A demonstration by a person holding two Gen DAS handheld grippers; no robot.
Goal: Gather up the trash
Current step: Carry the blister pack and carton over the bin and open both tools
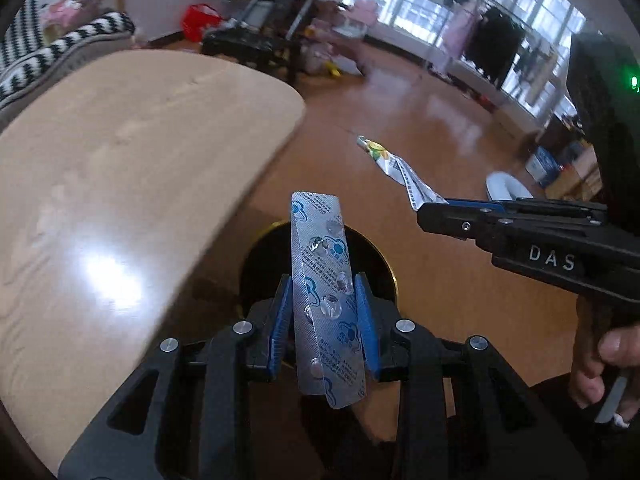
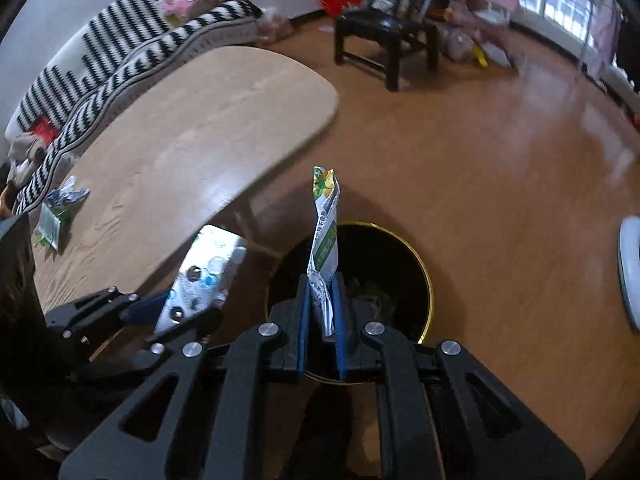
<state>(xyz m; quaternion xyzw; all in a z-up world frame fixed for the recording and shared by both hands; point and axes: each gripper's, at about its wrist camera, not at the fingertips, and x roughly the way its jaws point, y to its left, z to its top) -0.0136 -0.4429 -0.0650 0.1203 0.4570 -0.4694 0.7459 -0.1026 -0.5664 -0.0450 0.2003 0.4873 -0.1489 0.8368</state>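
My left gripper (image 1: pixel 325 300) is shut on a silver blister pack (image 1: pixel 326 280) with blue print, held upright over a black bin with a gold rim (image 1: pixel 372 248) on the floor. My right gripper (image 2: pixel 323 300) is shut on a crumpled white-and-green wrapper (image 2: pixel 325 240), held above the same bin (image 2: pixel 400 256), which holds some trash. The right gripper (image 1: pixel 430 208) with its wrapper (image 1: pixel 396 168) shows at the right of the left wrist view. The left gripper (image 2: pixel 176 312) with the blister pack (image 2: pixel 204 272) shows at the left of the right wrist view.
A light wooden table (image 2: pixel 192 128) stands left of the bin, with more wrappers (image 2: pixel 60 212) at its near left end. A striped sofa (image 2: pixel 120 40) lies behind it. A black chair (image 2: pixel 384 32) stands on the wooden floor beyond. A white round object (image 2: pixel 630 272) lies at the right.
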